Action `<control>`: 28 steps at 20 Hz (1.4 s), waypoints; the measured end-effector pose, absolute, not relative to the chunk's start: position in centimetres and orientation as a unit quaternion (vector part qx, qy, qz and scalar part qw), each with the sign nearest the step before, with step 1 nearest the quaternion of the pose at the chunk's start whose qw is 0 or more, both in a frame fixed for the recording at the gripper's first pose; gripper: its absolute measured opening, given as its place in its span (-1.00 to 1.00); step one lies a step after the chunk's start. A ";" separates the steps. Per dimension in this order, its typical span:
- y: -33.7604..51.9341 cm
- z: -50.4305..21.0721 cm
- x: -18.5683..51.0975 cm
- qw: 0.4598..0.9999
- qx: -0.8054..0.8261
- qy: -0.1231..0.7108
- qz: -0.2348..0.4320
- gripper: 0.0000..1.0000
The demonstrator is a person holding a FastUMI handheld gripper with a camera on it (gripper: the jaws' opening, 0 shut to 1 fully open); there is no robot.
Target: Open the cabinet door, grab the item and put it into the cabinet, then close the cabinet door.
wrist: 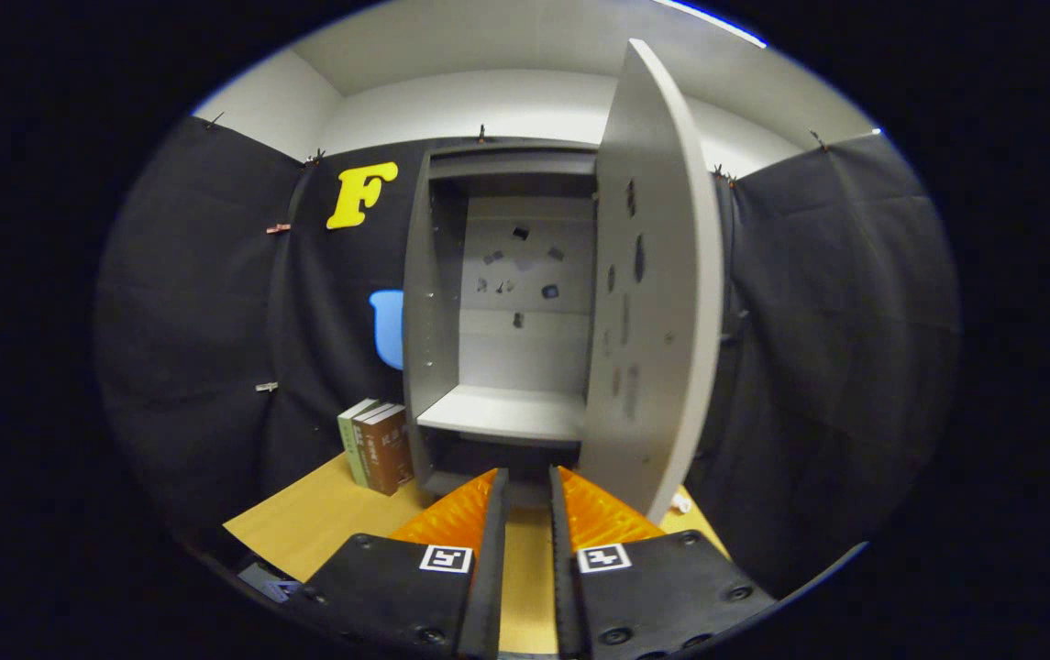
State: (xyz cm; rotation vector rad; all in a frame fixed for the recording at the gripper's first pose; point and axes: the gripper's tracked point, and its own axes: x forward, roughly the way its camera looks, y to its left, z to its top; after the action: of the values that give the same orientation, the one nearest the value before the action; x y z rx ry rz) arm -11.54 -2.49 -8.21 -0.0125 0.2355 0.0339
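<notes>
So, quick rundown:
Door: cabinet door (pixel 657 302) swung wide on the right, edge-on, presumably left that way so the item can go in.
Cabinet: cabinet (pixel 437 302) straight ahead beyond the fingertips, shelf (pixel 506 412) bare.
Gripper: gripper (pixel 525 486) fingers at a narrow gap, nothing between them, just table (pixel 323 522) showing through.
Item: probably the books (pixel 378 446), standing upright left of the cabinet, ahead-left of the fingers, well apart.
Next: guessing a swing left to grab them.

Gripper-mounted fisheye faces open cabinet (pixel 506 302) (near, low over table).
</notes>
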 end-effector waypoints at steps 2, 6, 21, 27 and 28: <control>-0.6 -12.5 -10.6 0.985 0.016 0.172 0.004 -0.19; 2.9 -22.3 -9.5 0.956 0.068 0.283 -0.015 0.00; 4.3 -49.3 -5.0 0.848 0.029 0.530 -0.006 -0.01; 3.5 -51.4 -3.6 0.829 0.026 0.559 -0.018 -0.43; 3.6 -51.4 -3.4 0.828 0.031 0.560 -0.019 -0.42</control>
State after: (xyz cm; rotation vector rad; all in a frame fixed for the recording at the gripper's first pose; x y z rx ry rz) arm -3.36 3.61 -51.42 0.0656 1.1888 -0.0407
